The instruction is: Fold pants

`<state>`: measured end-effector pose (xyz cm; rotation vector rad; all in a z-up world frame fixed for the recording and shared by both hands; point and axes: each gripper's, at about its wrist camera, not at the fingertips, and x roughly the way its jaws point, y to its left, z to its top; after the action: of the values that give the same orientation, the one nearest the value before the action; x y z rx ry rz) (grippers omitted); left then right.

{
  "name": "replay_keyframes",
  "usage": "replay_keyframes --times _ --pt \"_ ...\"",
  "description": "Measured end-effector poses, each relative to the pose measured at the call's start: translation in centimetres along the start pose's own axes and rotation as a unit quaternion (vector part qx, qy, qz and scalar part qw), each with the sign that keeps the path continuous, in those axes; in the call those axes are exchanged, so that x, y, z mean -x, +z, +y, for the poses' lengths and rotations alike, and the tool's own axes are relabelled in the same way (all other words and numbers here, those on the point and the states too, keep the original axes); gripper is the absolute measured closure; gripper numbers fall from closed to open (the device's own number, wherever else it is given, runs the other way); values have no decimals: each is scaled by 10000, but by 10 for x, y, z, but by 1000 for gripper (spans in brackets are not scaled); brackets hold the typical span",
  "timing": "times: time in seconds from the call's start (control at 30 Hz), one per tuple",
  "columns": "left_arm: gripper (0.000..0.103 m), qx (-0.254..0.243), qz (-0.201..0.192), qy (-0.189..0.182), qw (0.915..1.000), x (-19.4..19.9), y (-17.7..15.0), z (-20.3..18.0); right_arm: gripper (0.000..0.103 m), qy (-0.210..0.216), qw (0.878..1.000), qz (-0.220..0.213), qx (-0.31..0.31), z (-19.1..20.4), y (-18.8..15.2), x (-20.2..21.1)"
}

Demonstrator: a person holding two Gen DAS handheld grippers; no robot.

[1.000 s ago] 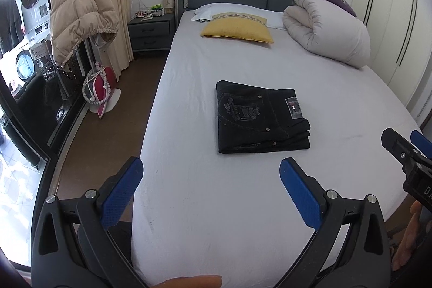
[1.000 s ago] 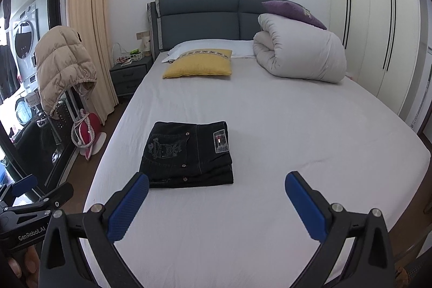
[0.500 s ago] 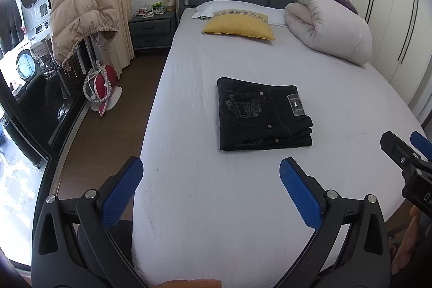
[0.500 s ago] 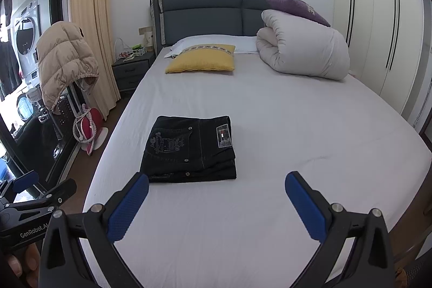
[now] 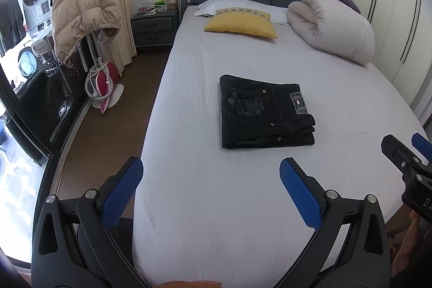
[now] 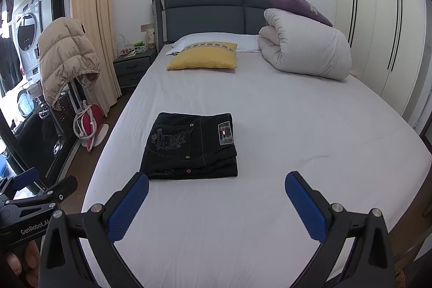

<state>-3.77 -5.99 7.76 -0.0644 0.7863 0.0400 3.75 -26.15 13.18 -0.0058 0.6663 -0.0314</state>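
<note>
Nearest the cameras, the left gripper [image 5: 210, 193] and the right gripper [image 6: 216, 207] hang over the foot end of the bed [image 6: 297, 126], each with its blue-padded fingers spread wide apart and nothing between them. Both stand short of the pants [image 6: 190, 147], on the foot side of them and not touching.

The pants lie flat on the sheet as a compact dark rectangle, several layers stacked, pocket embroidery and label uppermost; the layered edges face the grippers. Judged from this, the folding appears finished or nearly so.

If any step remains, it is a check of the stack. Doing it well would mean approaching low from the foot side, pressing lightly on the top layer rather than pinching one edge, and keeping the layers aligned so the bundle does not slide or fan open on the smooth sheet.

Beyond the pants lie a yellow cushion [image 6: 202, 56] and, to its right, a rolled duvet [image 6: 305, 47] against the headboard [image 6: 205, 10].
</note>
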Motion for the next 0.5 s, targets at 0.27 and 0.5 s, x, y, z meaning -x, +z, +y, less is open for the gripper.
replay_keyframes --times 0.27,0.5 --pt "0 -14 4 59 10000 -1 -2 0 0 2 10000 8 3 1 -1 0" --pt "0 -33 16 80 10000 -2 -2 0 0 11 10000 23 3 1 -3 -1"
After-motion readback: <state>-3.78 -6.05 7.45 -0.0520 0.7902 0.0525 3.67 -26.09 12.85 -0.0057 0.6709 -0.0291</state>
